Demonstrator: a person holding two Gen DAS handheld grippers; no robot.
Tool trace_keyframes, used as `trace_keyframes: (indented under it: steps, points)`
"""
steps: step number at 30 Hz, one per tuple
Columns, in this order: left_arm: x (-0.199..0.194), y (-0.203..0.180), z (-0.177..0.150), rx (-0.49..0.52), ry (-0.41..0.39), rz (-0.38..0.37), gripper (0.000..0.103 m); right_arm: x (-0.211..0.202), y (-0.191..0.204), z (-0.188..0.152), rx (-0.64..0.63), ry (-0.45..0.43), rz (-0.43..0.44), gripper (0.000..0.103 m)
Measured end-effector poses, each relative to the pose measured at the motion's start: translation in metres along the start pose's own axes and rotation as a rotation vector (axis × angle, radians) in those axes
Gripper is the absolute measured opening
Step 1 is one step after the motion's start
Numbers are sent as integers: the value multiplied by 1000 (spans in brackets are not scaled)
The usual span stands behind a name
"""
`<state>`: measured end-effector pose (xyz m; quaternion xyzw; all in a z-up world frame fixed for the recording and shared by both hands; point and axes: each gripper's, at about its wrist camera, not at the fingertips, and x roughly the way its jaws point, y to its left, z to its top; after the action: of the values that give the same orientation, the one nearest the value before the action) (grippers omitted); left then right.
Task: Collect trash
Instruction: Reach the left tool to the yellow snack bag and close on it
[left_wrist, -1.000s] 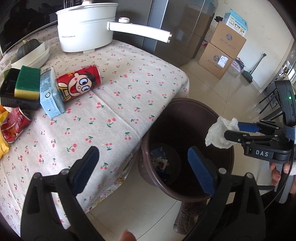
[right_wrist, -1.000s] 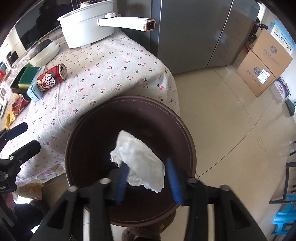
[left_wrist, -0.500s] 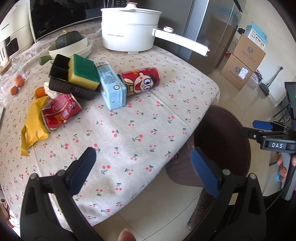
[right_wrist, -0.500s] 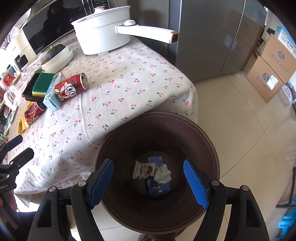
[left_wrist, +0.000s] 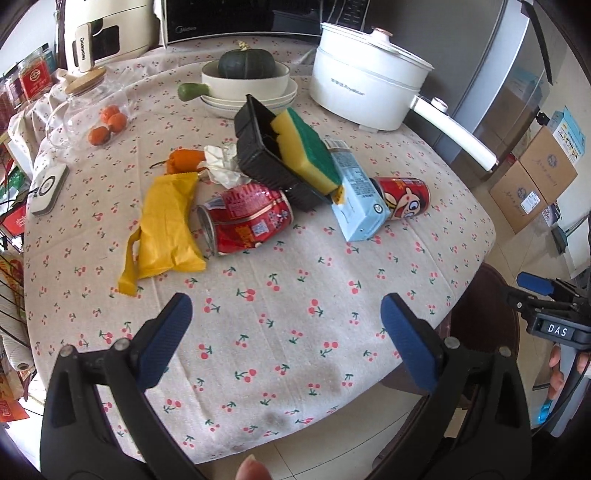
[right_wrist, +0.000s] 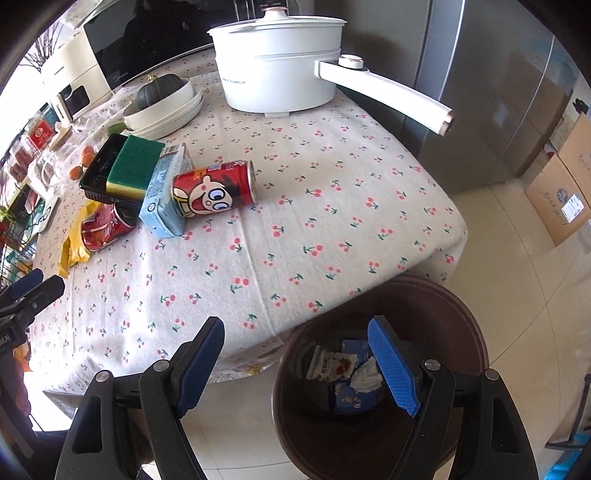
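Tissue dropped since a second ago, now in bin. Right gripper fingers spread, empty. Left gripper spread, swung toward crushed can on surface.

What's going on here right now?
A person is clearing trash off the table with two handheld grippers. Both the left gripper and right gripper are open and empty. A tissue and wrappers lie in the bin. Two cans, a carton and a yellow wrapper lie on the table.
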<state>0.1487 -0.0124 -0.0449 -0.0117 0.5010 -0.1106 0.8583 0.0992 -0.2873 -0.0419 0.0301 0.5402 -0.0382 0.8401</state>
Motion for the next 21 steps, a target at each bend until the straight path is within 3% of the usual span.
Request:
trace_keyframes:
  steps: [9, 15, 21]
  points:
    - [16, 67, 20, -86, 37, 99, 102, 28, 26, 37, 2, 15, 3, 82]
    - [38, 107, 27, -196, 44, 85, 98, 52, 32, 51, 47, 49, -6, 82]
    - [72, 122, 30, -267, 83, 71, 84, 62, 47, 55, 51, 64, 17, 82]
